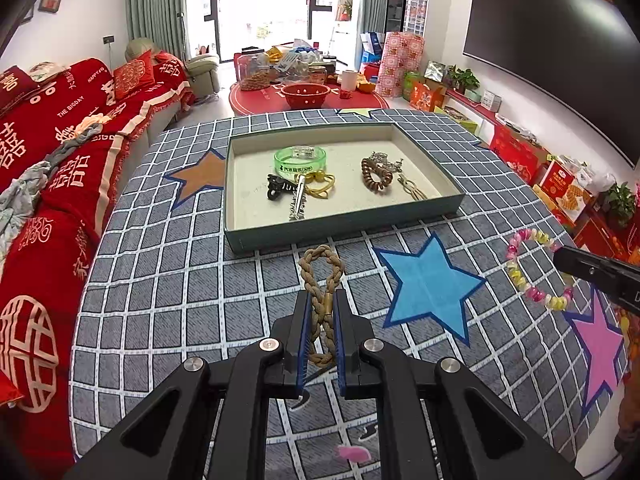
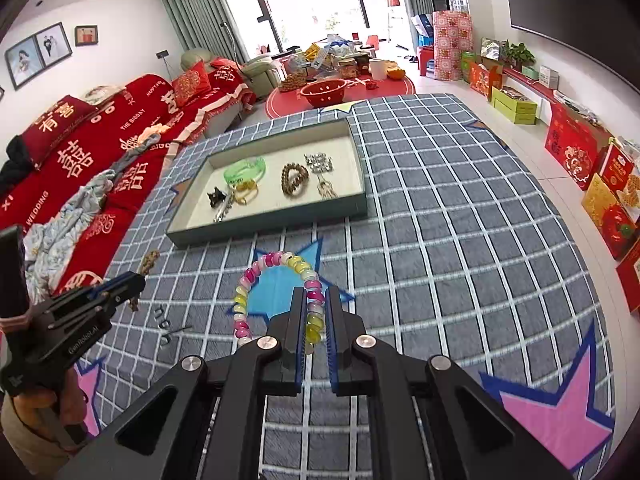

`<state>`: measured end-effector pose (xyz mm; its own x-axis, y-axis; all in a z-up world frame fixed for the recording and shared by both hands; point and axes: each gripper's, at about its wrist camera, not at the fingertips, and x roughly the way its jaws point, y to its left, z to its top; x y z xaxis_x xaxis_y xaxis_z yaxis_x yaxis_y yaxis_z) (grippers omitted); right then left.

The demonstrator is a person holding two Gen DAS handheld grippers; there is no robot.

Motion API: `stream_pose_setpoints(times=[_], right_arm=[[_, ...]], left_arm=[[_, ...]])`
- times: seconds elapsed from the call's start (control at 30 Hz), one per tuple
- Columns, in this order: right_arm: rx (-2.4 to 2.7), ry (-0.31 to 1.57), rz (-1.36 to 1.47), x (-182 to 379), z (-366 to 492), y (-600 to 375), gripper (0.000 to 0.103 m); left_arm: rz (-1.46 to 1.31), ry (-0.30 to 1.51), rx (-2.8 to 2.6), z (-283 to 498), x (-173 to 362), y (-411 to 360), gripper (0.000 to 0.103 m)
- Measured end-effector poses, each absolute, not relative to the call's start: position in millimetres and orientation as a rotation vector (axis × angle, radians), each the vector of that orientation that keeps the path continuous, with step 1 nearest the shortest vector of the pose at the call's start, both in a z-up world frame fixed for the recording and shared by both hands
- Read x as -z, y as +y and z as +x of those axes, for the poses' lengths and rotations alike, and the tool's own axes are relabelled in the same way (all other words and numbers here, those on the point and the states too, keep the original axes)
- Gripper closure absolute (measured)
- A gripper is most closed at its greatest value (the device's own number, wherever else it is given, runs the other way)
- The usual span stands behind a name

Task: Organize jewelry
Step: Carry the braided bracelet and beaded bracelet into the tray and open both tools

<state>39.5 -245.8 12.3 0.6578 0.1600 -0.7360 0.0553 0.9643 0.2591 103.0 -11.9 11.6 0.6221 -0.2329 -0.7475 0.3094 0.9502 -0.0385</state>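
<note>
My left gripper (image 1: 322, 300) is shut on a braided tan rope bracelet (image 1: 322, 268) and holds it just short of the teal tray (image 1: 340, 228). My right gripper (image 2: 316, 300) is shut on a pink, yellow and white beaded bracelet (image 2: 276, 262) above the blue star. The beaded bracelet also shows in the left wrist view (image 1: 524, 276). The tray (image 2: 272, 222) holds a green bangle (image 1: 300, 158), a black hair claw (image 1: 280, 188), a yellow hair tie (image 1: 320, 186), a silver clip (image 1: 298, 204), a brown coil tie (image 1: 376, 174) and metal pieces.
The table wears a grey checked cloth (image 1: 180, 280) with star patches. A red-covered sofa (image 1: 60, 152) runs along the left. A red round table (image 1: 308, 96) with a red bowl stands beyond. Red gift boxes (image 2: 580, 152) line the right wall.
</note>
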Motion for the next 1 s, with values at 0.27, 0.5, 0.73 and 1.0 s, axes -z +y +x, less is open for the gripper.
stream_pose_setpoints(times=[0.27,0.5,0.73,1.0], right_arm=[[-0.085,0.837,0.303,-25.5,73.2,-255.6,0.093],[-0.1,0.819,0.296,-40.9,102.7,-258.4,0.093],[-0.121,0.804,0.278,-65.8,151.7,-256.7,0.093],[-0.12,0.811,0.23,-69.6,209.9,-247.7,0.093]], left_arm=[[0.112,0.825,0.295,123.4,-24.4,-13.6,0.079],[0.092,0.807,0.29,149.9,-45.0,-9.8,0.079],[0.092,0.744,0.243,193.9,-71.1,-4.7,0.079],[0.082,0.752,0.215,252.0,-66.3,-11.0,0.079]])
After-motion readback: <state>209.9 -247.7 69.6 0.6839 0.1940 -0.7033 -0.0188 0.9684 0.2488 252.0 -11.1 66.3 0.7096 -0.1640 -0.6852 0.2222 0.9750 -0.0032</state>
